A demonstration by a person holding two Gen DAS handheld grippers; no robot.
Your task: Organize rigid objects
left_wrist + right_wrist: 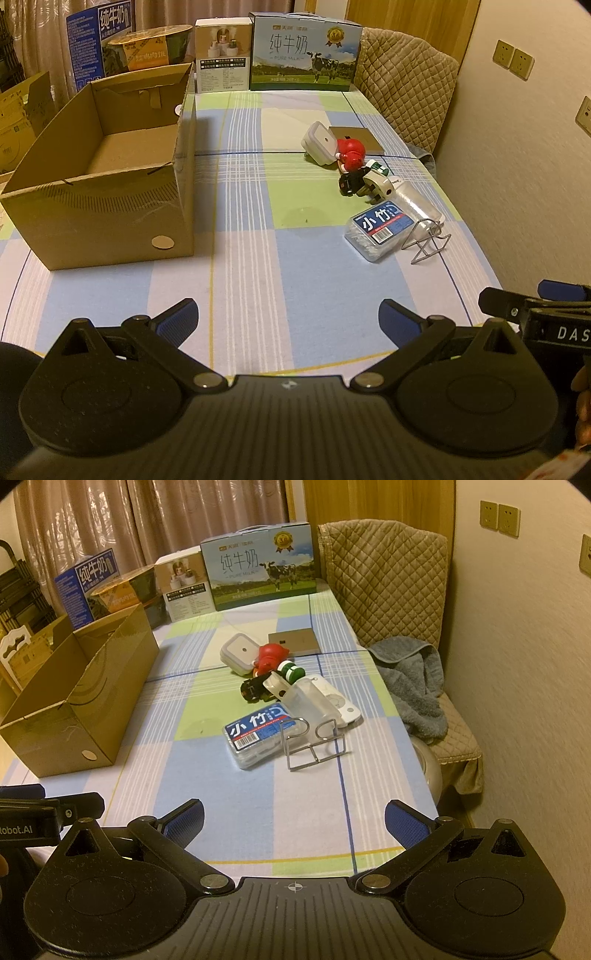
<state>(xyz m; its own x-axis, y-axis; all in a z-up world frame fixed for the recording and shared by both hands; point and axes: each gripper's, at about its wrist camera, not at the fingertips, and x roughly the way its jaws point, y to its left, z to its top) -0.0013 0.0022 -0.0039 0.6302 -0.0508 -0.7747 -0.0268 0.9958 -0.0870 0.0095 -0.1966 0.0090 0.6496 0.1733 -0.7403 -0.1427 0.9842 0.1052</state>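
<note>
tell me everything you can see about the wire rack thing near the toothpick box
The wire rack is thin bent silvery metal: a flat rectangular base frame with two looped uprights standing from it. It rests on the checked tablecloth at the near end of the clutter, beside the blue-labelled clear plastic box and in front of a translucent container. Neither tongs touch it.

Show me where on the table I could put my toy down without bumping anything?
The wide checked cloth between the cardboard box and the toothpick box is bare. So is the near strip in front of both grippers' open jaws, and the far patch before the milk carton. The right side is crowded: the red toy, clear tube and wire stand cluster there.
</note>
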